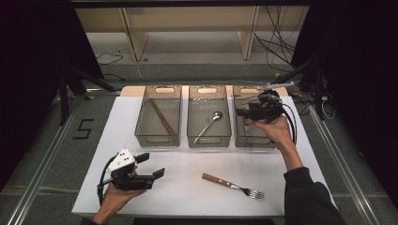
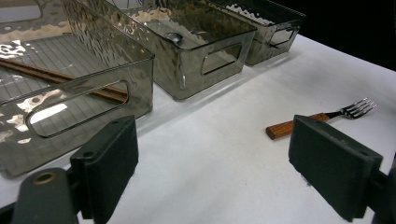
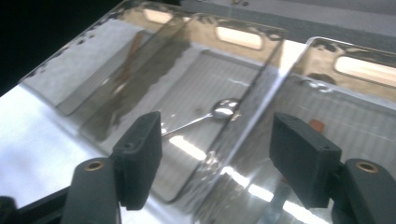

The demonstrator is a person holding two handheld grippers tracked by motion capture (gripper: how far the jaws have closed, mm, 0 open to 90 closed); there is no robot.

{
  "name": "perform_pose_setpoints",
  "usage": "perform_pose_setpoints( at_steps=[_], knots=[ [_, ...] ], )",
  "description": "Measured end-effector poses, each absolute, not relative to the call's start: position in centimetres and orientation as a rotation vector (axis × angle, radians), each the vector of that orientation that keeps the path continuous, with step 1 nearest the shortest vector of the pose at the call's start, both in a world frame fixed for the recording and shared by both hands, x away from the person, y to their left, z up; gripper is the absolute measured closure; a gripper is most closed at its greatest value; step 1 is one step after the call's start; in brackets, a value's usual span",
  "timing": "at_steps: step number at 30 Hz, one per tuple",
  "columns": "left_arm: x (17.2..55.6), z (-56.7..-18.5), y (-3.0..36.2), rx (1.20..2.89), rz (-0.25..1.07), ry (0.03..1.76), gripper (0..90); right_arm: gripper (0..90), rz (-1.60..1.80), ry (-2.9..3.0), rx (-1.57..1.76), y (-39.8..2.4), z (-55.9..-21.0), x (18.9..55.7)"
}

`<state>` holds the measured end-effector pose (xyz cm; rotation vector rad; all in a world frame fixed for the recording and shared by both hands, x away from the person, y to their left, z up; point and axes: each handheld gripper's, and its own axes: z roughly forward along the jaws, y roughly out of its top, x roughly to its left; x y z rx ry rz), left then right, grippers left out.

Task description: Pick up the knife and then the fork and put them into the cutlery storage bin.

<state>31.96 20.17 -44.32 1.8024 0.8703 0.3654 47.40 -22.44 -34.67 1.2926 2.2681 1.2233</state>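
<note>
Chopsticks (image 1: 162, 116) and spoon (image 1: 209, 123) binned; right bin (image 1: 254, 140) contents unclear; fork (image 1: 232, 185) remains on bench (image 1: 187, 187); left claw (image 1: 150, 165) and right claw (image 3: 215, 158) both spread, empty

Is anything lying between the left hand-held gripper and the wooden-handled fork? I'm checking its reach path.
Nothing visible. The left hand-held gripper stands open over bare white table, and the wooden-handled metal fork lies beyond its jaws with nothing between.

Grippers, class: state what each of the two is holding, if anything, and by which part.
Nothing is held. The left gripper is open above bare table; the right gripper is open over the bins.
</note>
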Motion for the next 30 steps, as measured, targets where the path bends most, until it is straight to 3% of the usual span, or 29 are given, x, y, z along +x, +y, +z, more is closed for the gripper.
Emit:
perform_pose_setpoints(
  at_steps=[12, 30],
  knots=[
    [31.9, -44.3, 20.2, 1.797, 0.367, 0.872, 15.6, 30.0, 1.194, 2.418, 1.092, -20.0, -34.8, 42.9],
    [31.9, -44.3, 20.1, 1.802, 0.365, 0.872, 15.6, 28.9, 1.110, 2.612, 0.999, -18.2, -38.7, 38.9]
  ],
)
